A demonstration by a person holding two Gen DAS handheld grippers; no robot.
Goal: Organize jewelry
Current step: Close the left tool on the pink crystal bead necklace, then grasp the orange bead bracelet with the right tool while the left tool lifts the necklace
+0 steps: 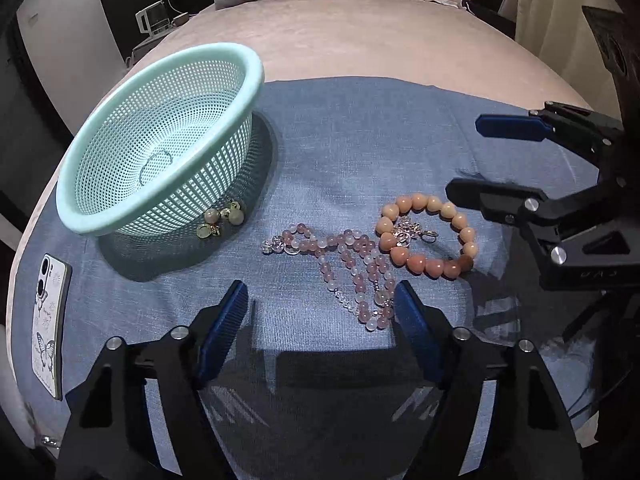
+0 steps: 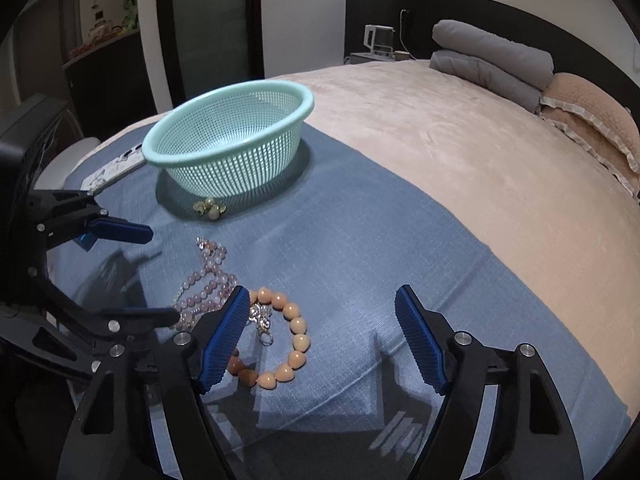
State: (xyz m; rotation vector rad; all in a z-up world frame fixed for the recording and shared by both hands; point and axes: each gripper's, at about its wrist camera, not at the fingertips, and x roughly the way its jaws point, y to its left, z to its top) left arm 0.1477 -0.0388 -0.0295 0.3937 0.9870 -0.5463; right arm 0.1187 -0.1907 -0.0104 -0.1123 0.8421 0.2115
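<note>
Your left gripper (image 1: 320, 308) hangs spread over the blue cloth (image 1: 360, 140) on the bed, nothing pinched; its right pad sits just beside the lower end of the pink bead necklace (image 1: 352, 268). Your right gripper (image 2: 322, 320) is spread too, its left pad over the edge of the peach bead bracelet (image 2: 294, 340). The mint basket (image 1: 120, 184) stands at upper left, empty, with pearl earrings (image 1: 220, 220) against its base. A phone (image 1: 48, 320) lies at lower left.

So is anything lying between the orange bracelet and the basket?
Yes: the pink bead necklace lies on the cloth between the orange bracelet and the basket, and earrings sit at the basket's base.
</note>
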